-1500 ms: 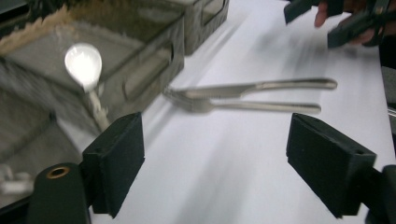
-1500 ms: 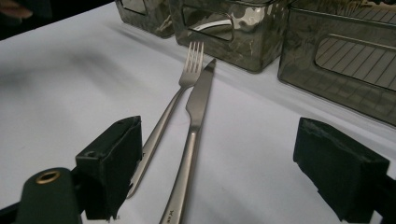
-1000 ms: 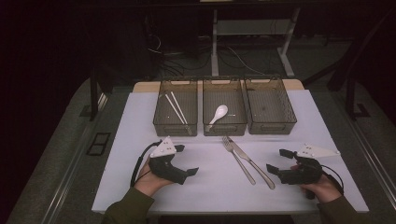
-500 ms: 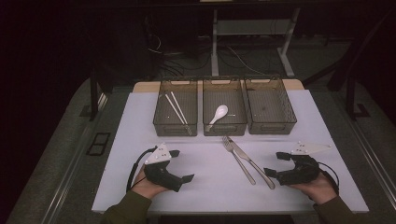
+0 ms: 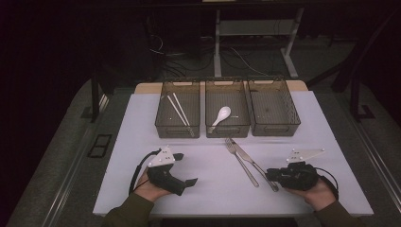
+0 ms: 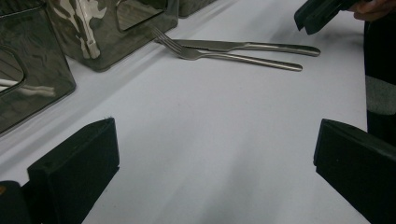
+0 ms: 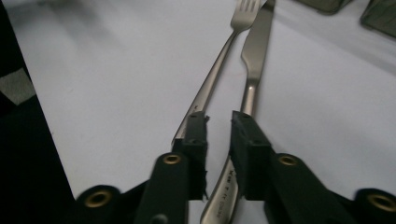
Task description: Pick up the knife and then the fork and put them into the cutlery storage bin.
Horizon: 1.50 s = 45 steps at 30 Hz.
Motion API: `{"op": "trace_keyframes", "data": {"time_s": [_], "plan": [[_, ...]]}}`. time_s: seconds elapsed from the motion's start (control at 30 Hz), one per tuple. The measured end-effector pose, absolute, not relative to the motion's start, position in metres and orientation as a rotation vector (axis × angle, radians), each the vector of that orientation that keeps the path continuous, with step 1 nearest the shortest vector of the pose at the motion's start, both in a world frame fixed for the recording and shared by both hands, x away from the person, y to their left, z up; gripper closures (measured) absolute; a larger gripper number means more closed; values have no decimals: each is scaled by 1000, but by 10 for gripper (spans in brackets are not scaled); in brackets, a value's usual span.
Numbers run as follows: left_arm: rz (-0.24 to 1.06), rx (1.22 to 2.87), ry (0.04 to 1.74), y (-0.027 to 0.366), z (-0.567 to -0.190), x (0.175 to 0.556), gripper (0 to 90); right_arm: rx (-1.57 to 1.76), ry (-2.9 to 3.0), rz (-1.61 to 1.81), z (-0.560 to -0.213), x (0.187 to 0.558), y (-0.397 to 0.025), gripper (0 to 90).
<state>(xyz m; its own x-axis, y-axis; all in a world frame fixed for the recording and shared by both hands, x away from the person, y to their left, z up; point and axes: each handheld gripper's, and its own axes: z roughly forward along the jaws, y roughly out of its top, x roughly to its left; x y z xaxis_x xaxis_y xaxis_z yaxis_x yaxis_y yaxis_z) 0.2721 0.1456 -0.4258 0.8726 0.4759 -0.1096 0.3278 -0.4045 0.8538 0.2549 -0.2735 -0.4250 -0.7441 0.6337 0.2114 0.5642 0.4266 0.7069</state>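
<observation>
A steel table knife (image 5: 255, 163) lies on the white tabletop (image 5: 213, 189) just in front of the middle bin (image 5: 227, 113), its blade toward the bins and its handle toward the person. A fork (image 5: 242, 161) lies close beside it, at a slight angle. In the right gripper view the knife handle (image 7: 224, 186), stamped with small lettering, runs between the narrowed jaws of the right hand-held gripper (image 7: 219, 135); whether the pads press it cannot be told. The right hand (image 5: 317, 193) rests low on the tabletop, gripper pointing left. The left hand-held gripper (image 5: 182, 182) sits on the tabletop with its jaws spread wide, holding nothing.
</observation>
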Motion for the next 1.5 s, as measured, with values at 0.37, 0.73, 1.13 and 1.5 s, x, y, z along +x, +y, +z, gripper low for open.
{"op": "trace_keyframes", "data": {"time_s": [0.37, 0.73, 1.13, 1.5], "plan": [[174, 2027, 590, 145, -426, 272, 0, 1016, 2707, 1083, -437, 254, -260, 897], [173, 2034, 583, 144, -427, 272, 0, 998, 2723, 967, -440, 254, -256, 899], [167, 2035, 579, 144, -427, 271, 0, 1044, 2666, 897, -439, 260, -267, 899], [165, 2038, 577, 143, -427, 271, 0, 1078, 2636, 881, -439, 270, -279, 899]]}}
